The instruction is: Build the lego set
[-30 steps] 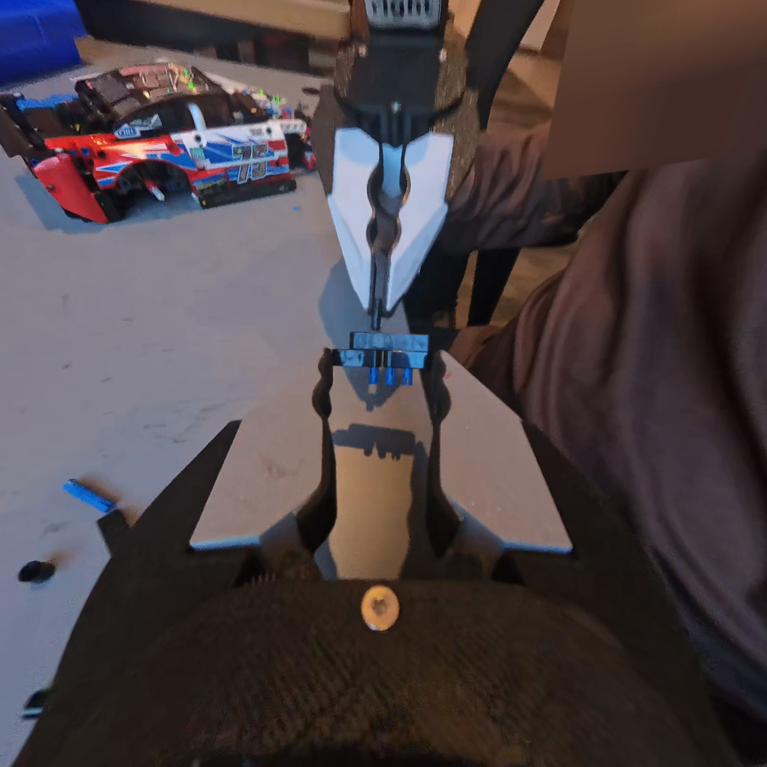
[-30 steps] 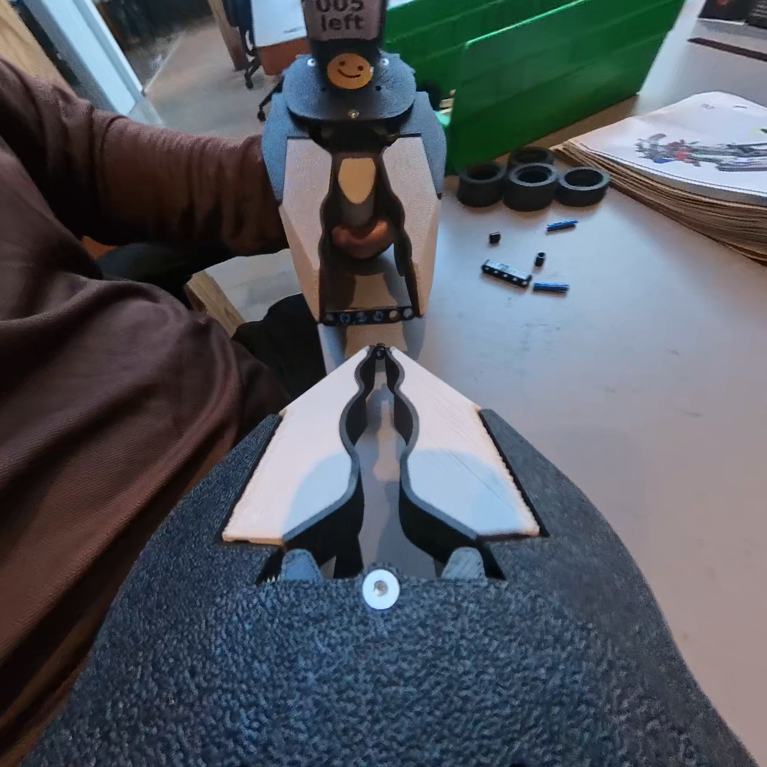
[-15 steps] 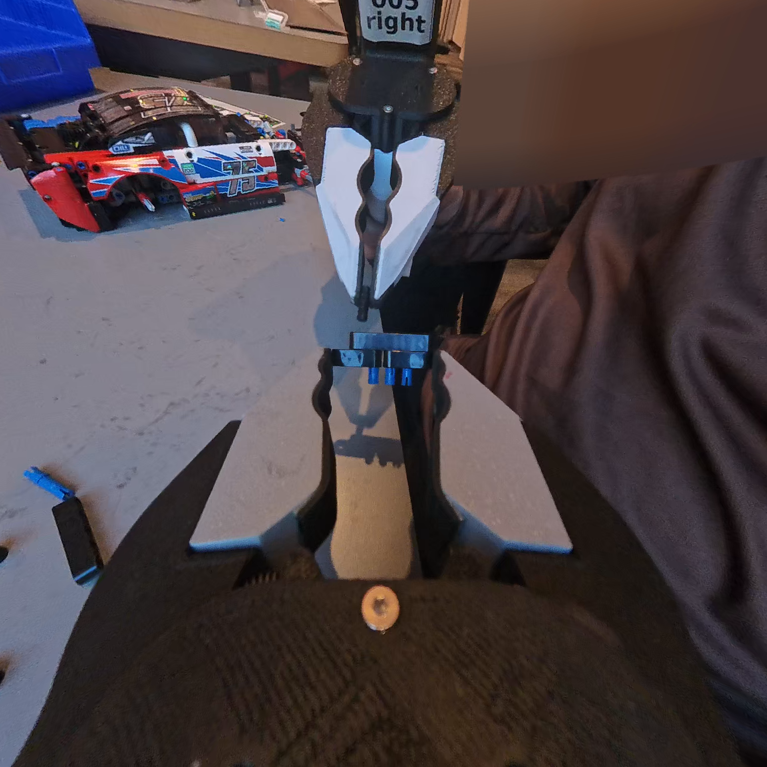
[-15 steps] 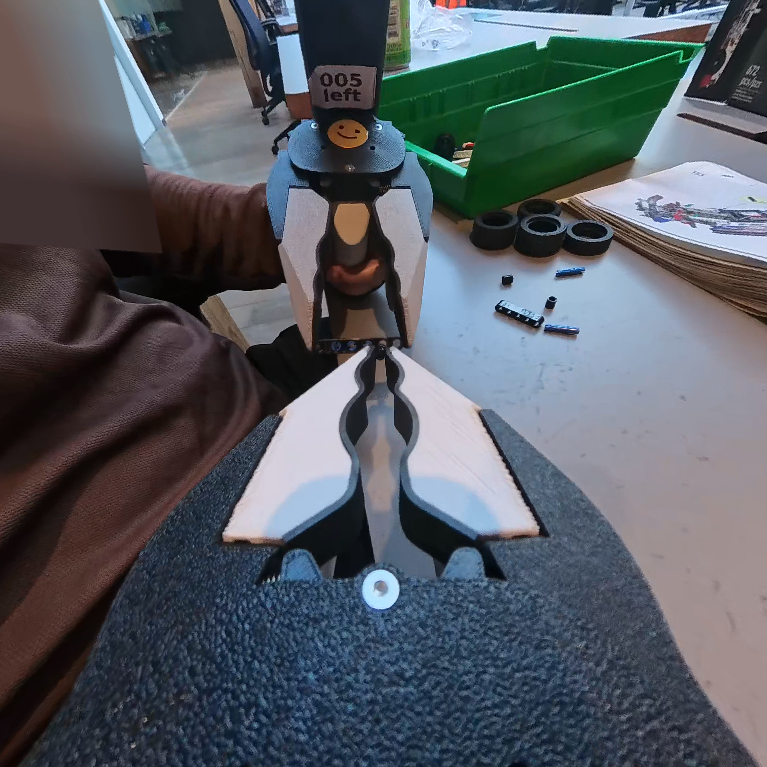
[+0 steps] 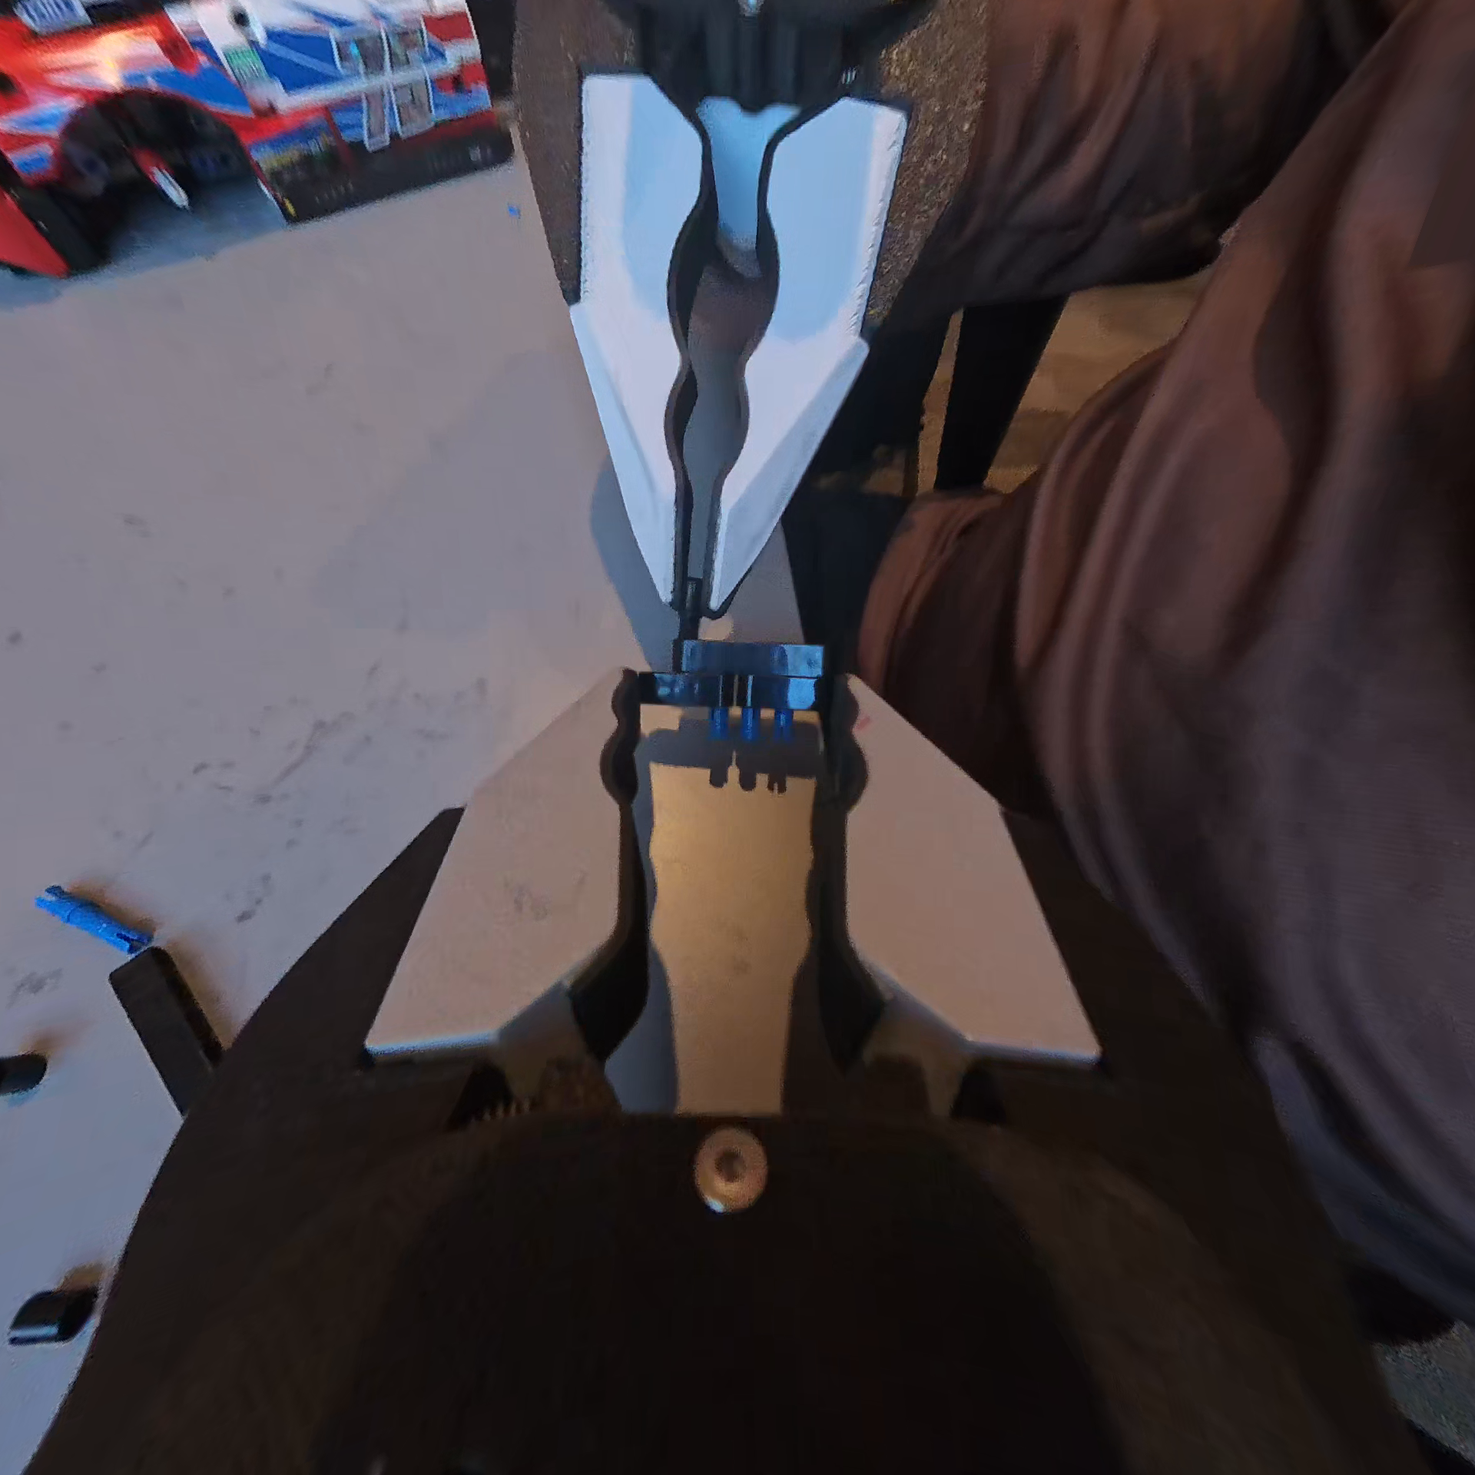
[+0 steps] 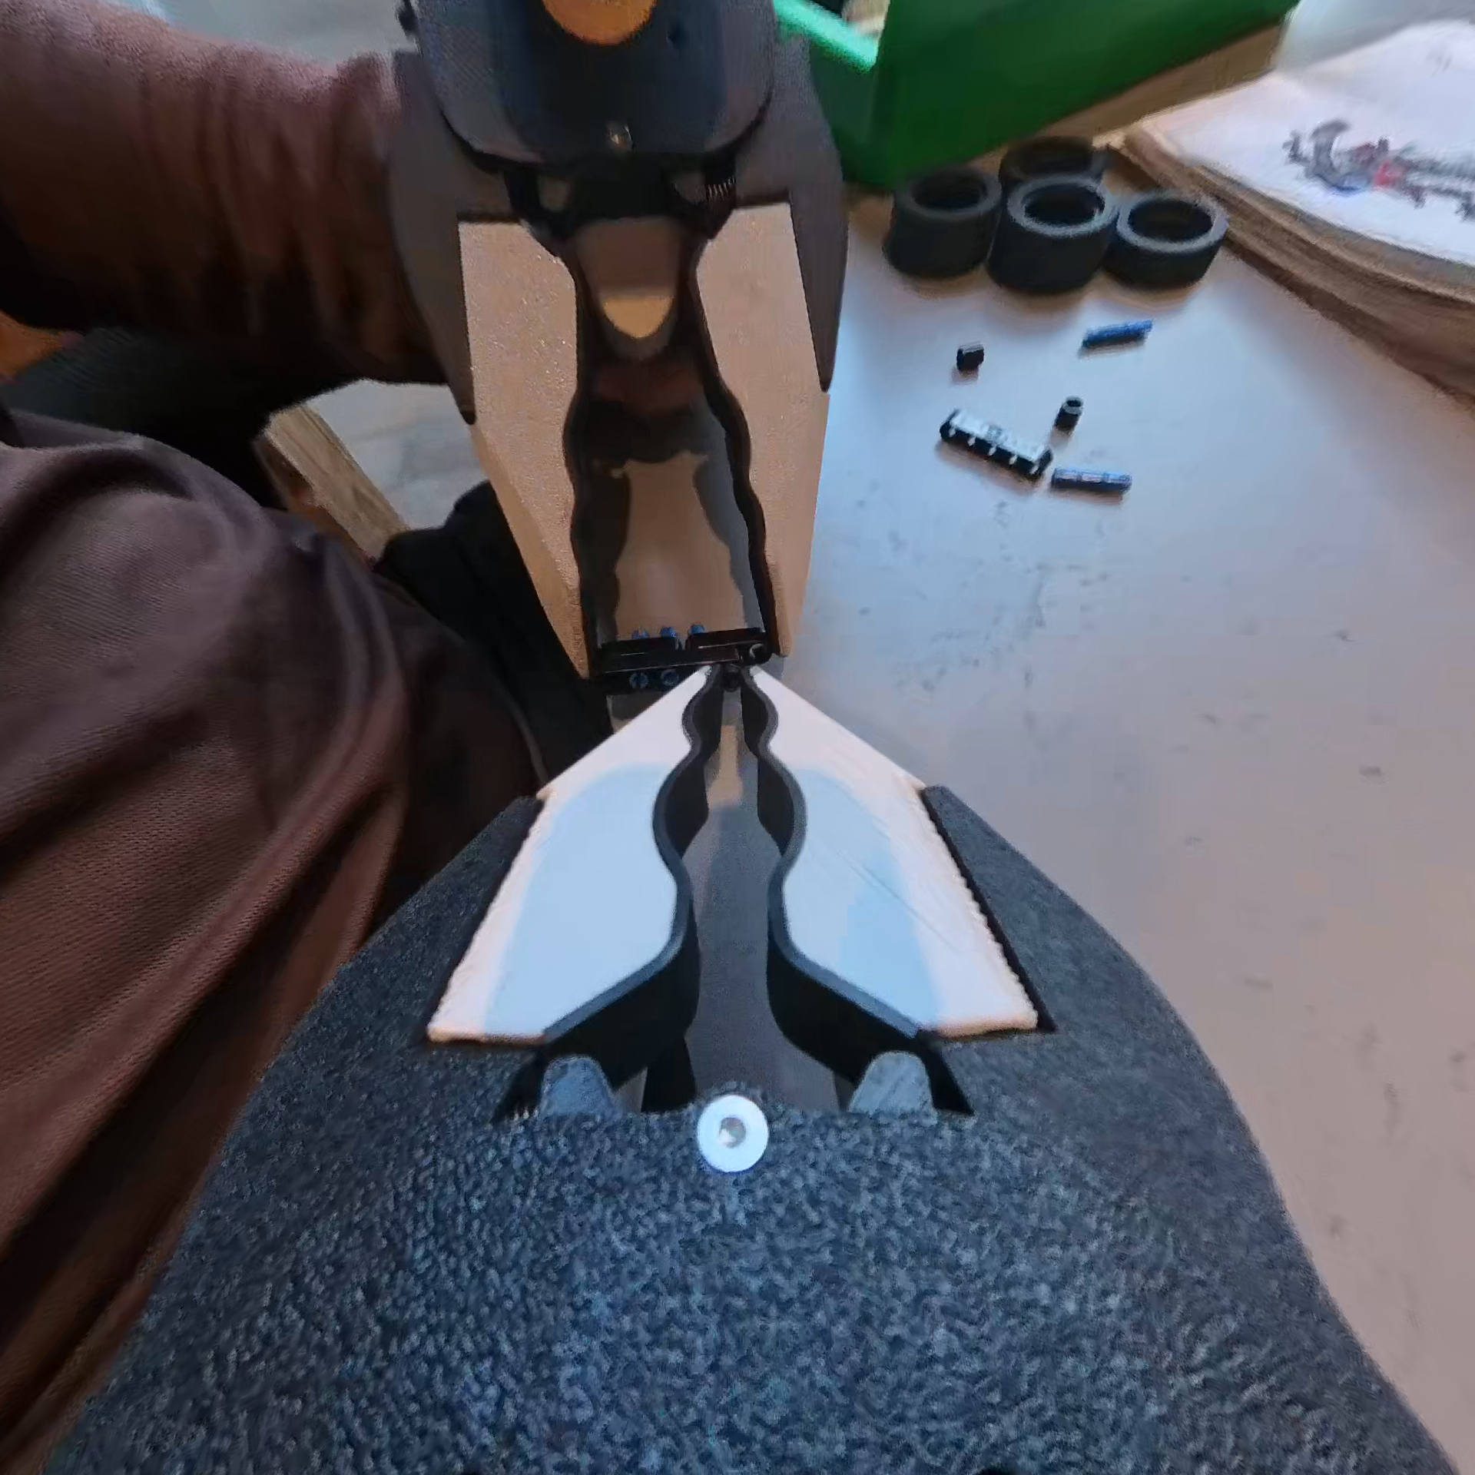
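Observation:
My left gripper point(image 5: 730, 694) is shut on a small black beam assembly point(image 5: 750, 670) with three blue pins point(image 5: 746, 722) sticking out toward the camera. It is held across the fingertips, above the table edge. My right gripper point(image 6: 728, 678) is shut on a small black pin point(image 6: 730, 677). In the left wrist view the right gripper point(image 5: 694, 603) points down from above, and its pin touches the left end of the assembly's upper beam. In the right wrist view the left gripper point(image 6: 682, 646) faces me with the assembly point(image 6: 678, 656) at its tips.
A red, white and blue lego car point(image 5: 199, 144) stands at the far left. A blue pin point(image 5: 92, 918) and a black beam point(image 5: 164, 1022) lie near the left gripper. Black tyres point(image 6: 1053, 231), a green bin point(image 6: 1038, 80), a booklet point(image 6: 1357, 160) and a loose beam point(image 6: 994, 443) lie right. A brown sleeve point(image 6: 160, 718) is close. Left and right tips are no more than a few centimetres apart.
The two grippers have come together. The right gripper's pin, a short gap away before, now touches the beam assembly held in the left gripper.

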Tool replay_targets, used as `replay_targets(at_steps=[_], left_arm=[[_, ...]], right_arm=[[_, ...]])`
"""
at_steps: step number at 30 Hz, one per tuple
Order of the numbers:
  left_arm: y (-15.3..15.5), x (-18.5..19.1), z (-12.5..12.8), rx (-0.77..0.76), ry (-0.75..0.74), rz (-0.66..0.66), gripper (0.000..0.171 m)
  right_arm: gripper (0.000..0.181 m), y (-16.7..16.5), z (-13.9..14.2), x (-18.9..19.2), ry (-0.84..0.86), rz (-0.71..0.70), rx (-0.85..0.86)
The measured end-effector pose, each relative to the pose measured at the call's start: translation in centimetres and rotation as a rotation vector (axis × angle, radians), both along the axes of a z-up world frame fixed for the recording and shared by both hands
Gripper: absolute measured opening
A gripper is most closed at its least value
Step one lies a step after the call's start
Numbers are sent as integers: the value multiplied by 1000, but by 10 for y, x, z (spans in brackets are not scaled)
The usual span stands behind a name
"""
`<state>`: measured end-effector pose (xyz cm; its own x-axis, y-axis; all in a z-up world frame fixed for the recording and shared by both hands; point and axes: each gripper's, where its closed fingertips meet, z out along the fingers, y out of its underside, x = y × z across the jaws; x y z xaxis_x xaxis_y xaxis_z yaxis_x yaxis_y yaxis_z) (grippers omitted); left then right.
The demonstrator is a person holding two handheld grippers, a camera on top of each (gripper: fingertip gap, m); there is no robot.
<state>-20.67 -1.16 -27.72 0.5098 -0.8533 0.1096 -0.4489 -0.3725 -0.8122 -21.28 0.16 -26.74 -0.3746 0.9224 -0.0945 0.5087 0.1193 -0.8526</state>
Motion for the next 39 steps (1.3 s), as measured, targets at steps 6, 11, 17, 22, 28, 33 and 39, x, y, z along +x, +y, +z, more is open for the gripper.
replay_targets(at_steps=[6,11,17,22,28,33,39], left_arm=[[0,1,-21,-24,144,-12,46],[0,1,-21,-58,120,12,46],[-8,3,-22,-11,160,-16,46],[-16,-5,-21,-7,169,-44,46],[-15,-20,-22,31,243,27,54],[-21,-22,-1,124,218,189,55],[-22,-16,-3,187,329,427,52]], right_arm=[[4,0,-25,2,-134,-16,42],[4,1,-26,4,-174,-75,-173],[4,-8,-26,7,-151,-112,-154],[4,-16,-25,11,-62,-106,2],[4,-18,-21,9,-13,-127,66],[4,-14,-14,10,7,-149,-19],[5,-19,-7,11,32,-136,-44]])
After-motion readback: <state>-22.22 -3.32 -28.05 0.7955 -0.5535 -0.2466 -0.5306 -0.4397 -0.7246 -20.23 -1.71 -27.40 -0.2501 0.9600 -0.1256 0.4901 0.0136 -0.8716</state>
